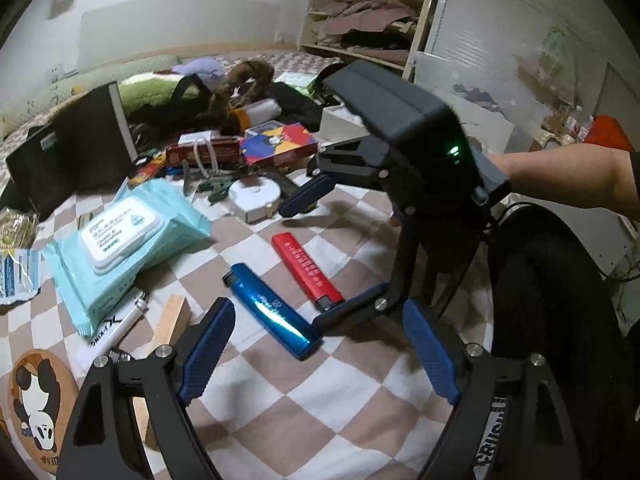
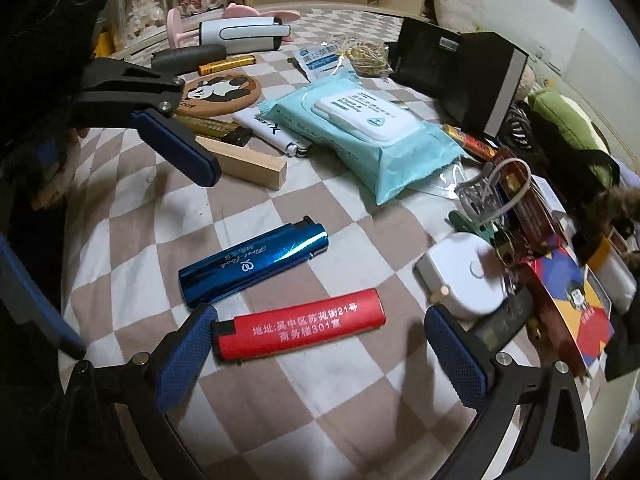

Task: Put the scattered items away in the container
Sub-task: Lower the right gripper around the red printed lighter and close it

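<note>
Hovering both open grippers over two lighters on the checkered bed

Our right gripper (image 2: 316, 344), jaws apart, straddles the glossy red plastic lighter (image 2: 300, 330); our left gripper (image 1: 318, 350) frames the metallic blue lighter (image 1: 270, 310), empty; black open box (image 2: 460, 70) waits behind.

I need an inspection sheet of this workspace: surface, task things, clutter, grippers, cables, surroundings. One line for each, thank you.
Surface: checkered bedsheet, brown and white, soft.
Job's things: blue lighter and red lighter lie side by side, apart; wet wipes pack, wooden block, panda coaster, white round case scattered. Black box may be the container; cannot tell.
Clutter: colourful box, clothes pile.
Grippers: left gripper open over the blue lighter; right gripper open around the red lighter, not closed.
Cables: white cord on a red box.
Surroundings: shelf with folded clothes.
</note>
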